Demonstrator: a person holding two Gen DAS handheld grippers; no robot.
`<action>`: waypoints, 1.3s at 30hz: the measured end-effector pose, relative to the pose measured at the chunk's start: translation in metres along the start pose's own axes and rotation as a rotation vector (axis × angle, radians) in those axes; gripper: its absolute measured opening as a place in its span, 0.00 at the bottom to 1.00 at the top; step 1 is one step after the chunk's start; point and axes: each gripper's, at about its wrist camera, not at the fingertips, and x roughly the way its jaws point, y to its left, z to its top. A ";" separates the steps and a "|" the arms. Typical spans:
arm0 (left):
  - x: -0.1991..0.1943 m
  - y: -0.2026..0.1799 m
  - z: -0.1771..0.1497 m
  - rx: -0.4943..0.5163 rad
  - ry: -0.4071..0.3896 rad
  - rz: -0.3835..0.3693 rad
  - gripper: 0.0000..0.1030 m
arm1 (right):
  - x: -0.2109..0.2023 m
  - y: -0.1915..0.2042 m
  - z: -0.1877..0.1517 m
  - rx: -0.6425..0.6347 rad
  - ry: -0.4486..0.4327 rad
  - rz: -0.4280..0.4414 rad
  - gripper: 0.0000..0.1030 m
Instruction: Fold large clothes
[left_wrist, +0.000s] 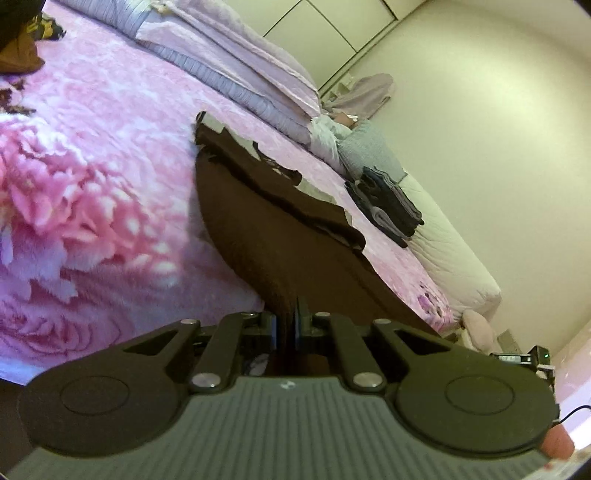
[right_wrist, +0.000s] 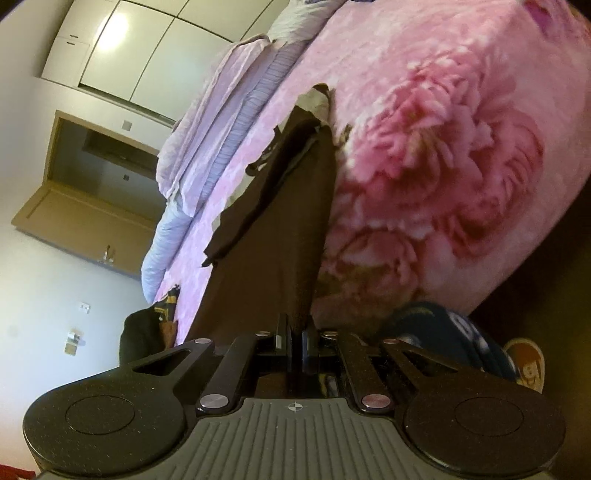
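Observation:
A large dark brown garment (left_wrist: 280, 236) lies stretched across the pink floral blanket (left_wrist: 92, 177) on the bed. My left gripper (left_wrist: 286, 325) is shut on the near edge of this garment, the cloth running away from the jaws toward the pillows. In the right wrist view the same brown garment (right_wrist: 273, 229) runs up the bed, one part folded over on top. My right gripper (right_wrist: 293, 343) is shut on its near edge too. Both views are tilted.
Lilac pillows and folded bedding (left_wrist: 236, 62) lie along the head of the bed. A stack of folded dark clothes (left_wrist: 388, 203) sits by the mattress edge (left_wrist: 454, 254). More dark clothing (right_wrist: 147, 332) lies at the bed's other side. A wardrobe (right_wrist: 122, 48) and a door (right_wrist: 85, 218) stand beyond.

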 end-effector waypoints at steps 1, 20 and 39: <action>-0.003 -0.002 0.000 -0.004 -0.004 -0.003 0.05 | -0.004 0.001 -0.002 0.000 -0.003 0.002 0.01; 0.173 0.007 0.221 -0.180 -0.040 0.006 0.07 | 0.107 0.090 0.209 -0.064 -0.055 0.069 0.01; 0.329 0.057 0.287 0.118 0.154 0.235 0.34 | 0.259 0.050 0.288 -0.374 -0.100 -0.216 0.30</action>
